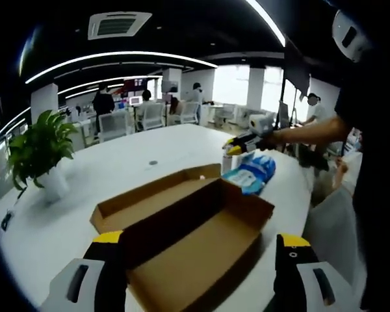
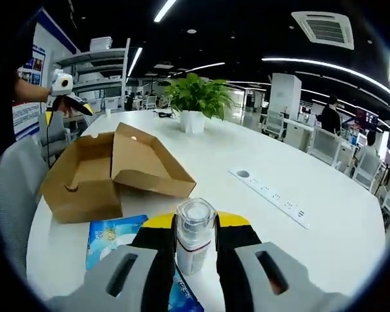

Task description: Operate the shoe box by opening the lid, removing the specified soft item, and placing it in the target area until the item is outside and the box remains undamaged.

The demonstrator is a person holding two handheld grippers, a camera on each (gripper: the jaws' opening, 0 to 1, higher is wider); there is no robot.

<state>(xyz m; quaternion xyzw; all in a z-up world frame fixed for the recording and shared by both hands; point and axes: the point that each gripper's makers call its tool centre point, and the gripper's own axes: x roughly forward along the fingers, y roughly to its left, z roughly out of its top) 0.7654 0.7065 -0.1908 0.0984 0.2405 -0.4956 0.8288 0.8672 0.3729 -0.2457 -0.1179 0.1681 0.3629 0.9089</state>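
Cardboard, plain brown, makes up the box (image 1: 201, 247), which sits open on the white desk (image 1: 117, 172) near the edge closest to the person, its lid (image 1: 153, 195) folded back flat toward the middle of the desk and its inside bare as far as the left gripper view shows. The left hand-held gripper (image 1: 198, 270) stands with its jaws wide apart on either side of the box's near end, touching nothing that I can see. Just beyond the box's far corner, by the desk edge, lies a blue printed pack (image 1: 253, 172), likely the soft item, already outside the box. The right hand-held gripper (image 2: 196, 250) is clamped on a small clear bottle (image 2: 194, 237) with a round cap, held upright right above or on the pack (image 2: 114, 234); whether the bottle rests on it I cannot tell. The pack looks light, limp and glossy, so it will probably sag and slip: best pinched at a sealed edge or corner, not across its flat middle. The box is light and stiff but creases easily, so I would keep the jaws off its thin walls. A potted plant (image 2: 195, 104) and a power strip (image 2: 270, 195) sit well apart, toward the far side of the desk.
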